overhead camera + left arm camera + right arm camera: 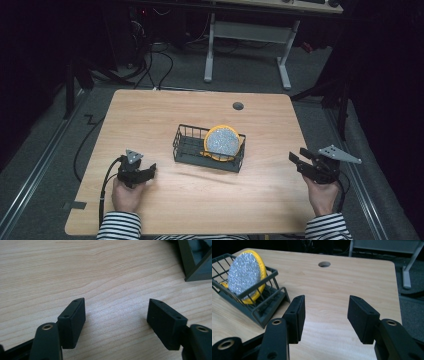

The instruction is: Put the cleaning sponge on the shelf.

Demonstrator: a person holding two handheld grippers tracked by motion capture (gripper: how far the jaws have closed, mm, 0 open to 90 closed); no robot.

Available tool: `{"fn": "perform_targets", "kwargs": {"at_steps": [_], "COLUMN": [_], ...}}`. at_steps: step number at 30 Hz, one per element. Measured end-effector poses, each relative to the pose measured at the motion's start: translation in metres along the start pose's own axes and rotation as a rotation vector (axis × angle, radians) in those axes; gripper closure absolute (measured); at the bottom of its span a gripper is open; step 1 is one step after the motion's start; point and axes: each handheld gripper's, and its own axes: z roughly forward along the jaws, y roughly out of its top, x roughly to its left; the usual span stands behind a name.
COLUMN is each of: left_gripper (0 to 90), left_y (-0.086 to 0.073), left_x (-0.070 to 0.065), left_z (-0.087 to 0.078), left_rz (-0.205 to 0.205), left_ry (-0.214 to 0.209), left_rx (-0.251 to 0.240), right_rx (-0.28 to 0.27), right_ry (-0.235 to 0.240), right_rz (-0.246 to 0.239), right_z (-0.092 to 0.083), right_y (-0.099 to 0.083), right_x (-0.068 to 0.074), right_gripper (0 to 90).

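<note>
Currently idling | left tongs resting agape on counter near front-left corner | right tongs gaping, empty, by right edge | glittery yellow-rimmed disc leaning in wire basket, mid-counter | next: likely reaching for disc.

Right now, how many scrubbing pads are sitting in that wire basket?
1. A single round yellow-rimmed scrubbing pad stands on edge in the right half of the dark wire basket, leaning against its right end. The pad may hide a little of the basket floor behind it.
</note>
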Motion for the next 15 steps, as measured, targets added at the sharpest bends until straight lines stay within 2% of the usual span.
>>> {"fn": "perform_targets", "kwargs": {"at_steps": [8, 15], "left_gripper": [31.4, 31.4], "left_y": [0.000, 0.000], "left_x": [0.000, 0.000], "left_z": [0.000, 0.000], "left_rz": [0.000, 0.001], "left_ry": [-0.001, -0.001], "left_rx": [0.000, 0.000], "right_rx": [0.006, 0.016], "right_ry": [0.002, 0.012], "right_rz": [0.032, 0.071], "right_z": [0.002, 0.015], "right_y": [-0.022, -0.037], "right_x": [0.007, 0.009], "right_gripper": [47.4, 47.3]}}
